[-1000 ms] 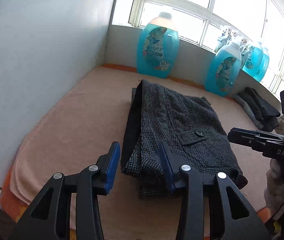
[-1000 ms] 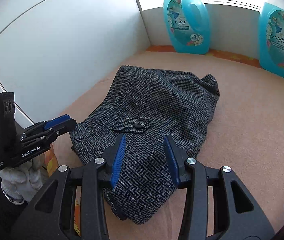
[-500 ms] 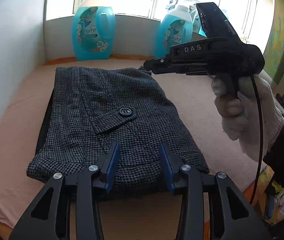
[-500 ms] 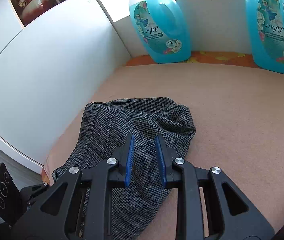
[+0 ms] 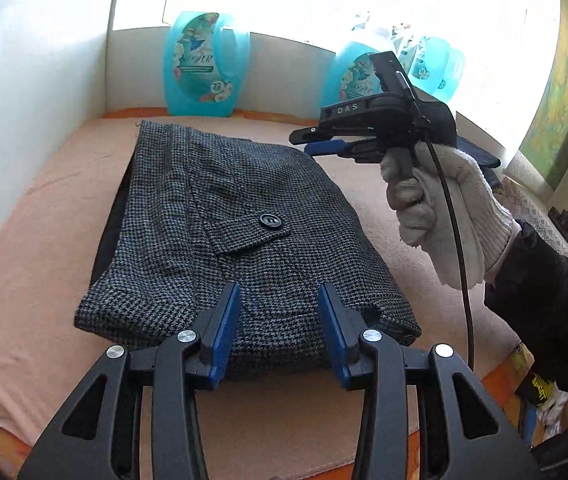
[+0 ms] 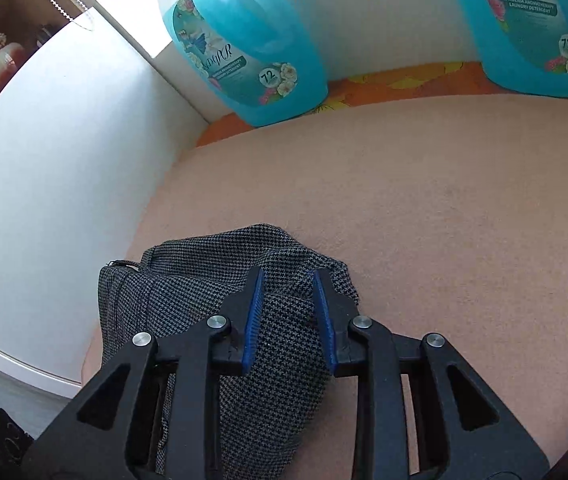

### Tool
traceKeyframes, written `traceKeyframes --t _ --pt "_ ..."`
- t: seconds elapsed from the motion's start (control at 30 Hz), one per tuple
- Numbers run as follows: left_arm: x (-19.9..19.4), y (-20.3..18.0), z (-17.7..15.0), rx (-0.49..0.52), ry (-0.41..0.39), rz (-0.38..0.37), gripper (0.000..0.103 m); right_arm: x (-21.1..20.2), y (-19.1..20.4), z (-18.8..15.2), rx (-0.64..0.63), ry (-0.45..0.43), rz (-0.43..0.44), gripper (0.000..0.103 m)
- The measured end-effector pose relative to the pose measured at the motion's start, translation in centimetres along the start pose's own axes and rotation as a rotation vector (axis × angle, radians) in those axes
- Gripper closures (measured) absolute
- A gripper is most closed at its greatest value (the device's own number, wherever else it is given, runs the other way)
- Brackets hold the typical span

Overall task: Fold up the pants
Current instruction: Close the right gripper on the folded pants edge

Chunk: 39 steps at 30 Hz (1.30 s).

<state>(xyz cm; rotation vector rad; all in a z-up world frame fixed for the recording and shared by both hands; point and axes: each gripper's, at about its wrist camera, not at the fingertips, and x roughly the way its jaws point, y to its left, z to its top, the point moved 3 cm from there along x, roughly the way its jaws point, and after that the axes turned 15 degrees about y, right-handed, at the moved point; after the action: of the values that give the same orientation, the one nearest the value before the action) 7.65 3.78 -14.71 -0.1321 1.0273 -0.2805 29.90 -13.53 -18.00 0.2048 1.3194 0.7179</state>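
- The pants (image 5: 240, 236) are dark grey houndstooth, folded into a thick, roughly rectangular stack on the pink blanket (image 5: 44, 208), with a buttoned pocket flap (image 5: 250, 232) facing up and a black lining edge showing along the left side.
- The left gripper (image 5: 280, 320) hangs over the near edge of the stack, jaws partly apart with nothing between them.
- The right gripper (image 6: 286, 308), held in a white-gloved hand (image 5: 440, 208), sits above the far right corner; its jaws have just been opening and now stand partly apart, gripping nothing.
- Whether either gripper's pads touch the cloth cannot be told.
- Blue detergent bottles (image 5: 204, 68) stand along the back wall; glare from the window washes out their tops.
- The right wrist view cuts off most of the stack.
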Motion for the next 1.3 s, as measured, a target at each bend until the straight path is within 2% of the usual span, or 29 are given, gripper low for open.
traceKeyframes --t 0.03,0.07,0.1,0.17,0.27,0.4,0.53,0.77,0.93,1.0,1.1,1.3 --pt "-0.8 0.6 -0.2 -0.024 -0.013 -0.001 0.064 -0.6 -0.2 -0.2 0.0 -0.007 0.001 0.056" --pt "-1.6 1.3 -0.3 -0.049 -0.026 -0.002 0.064 -1.1 -0.4 -0.5 -0.001 -0.009 0.003 0.044" --pt "-2.3 2.1 -0.4 -0.08 -0.035 -0.001 0.055 -1.4 -0.7 -0.8 0.001 -0.006 0.011 0.037" --pt "-3.3 3.8 -0.7 -0.146 -0.043 0.008 0.042 -1.7 -1.2 -1.3 0.006 0.011 0.035 0.036" --pt "-3.2 6.5 -1.0 -0.249 -0.002 -0.009 0.039 -1.4 -1.9 -1.8 0.019 0.047 0.063 0.036" --pt "-2.3 9.8 -1.2 -0.411 0.066 -0.113 0.038 -0.3 -2.8 -2.0 0.043 0.084 0.091 0.036" --pt "-1.2 10.4 -1.7 -0.483 0.114 -0.195 0.038 0.7 -3.2 -2.2 0.06 0.119 0.145 0.036" --pt "0.1 9.6 -1.8 -0.513 0.154 -0.259 0.038 1.3 -3.0 -1.9 0.074 0.134 0.218 0.036" --pt "1.2 8.3 -2.6 -0.498 0.197 -0.255 0.038 2.3 -2.2 -2.0 0.057 0.153 0.239 0.036" --pt "1.2 7.8 -2.6 -0.489 0.18 -0.244 0.033 2.6 -1.8 -2.0 0.054 0.151 0.241 0.036" --pt "1.1 7.2 -2.6 -0.481 0.163 -0.211 0.032 3.0 -1.2 -1.9 0.046 0.157 0.254 0.034" --pt "0.9 5.9 -2.8 -0.443 0.108 -0.15 0.033 3.1 -0.2 -2.1 0.011 0.133 0.222 0.035"
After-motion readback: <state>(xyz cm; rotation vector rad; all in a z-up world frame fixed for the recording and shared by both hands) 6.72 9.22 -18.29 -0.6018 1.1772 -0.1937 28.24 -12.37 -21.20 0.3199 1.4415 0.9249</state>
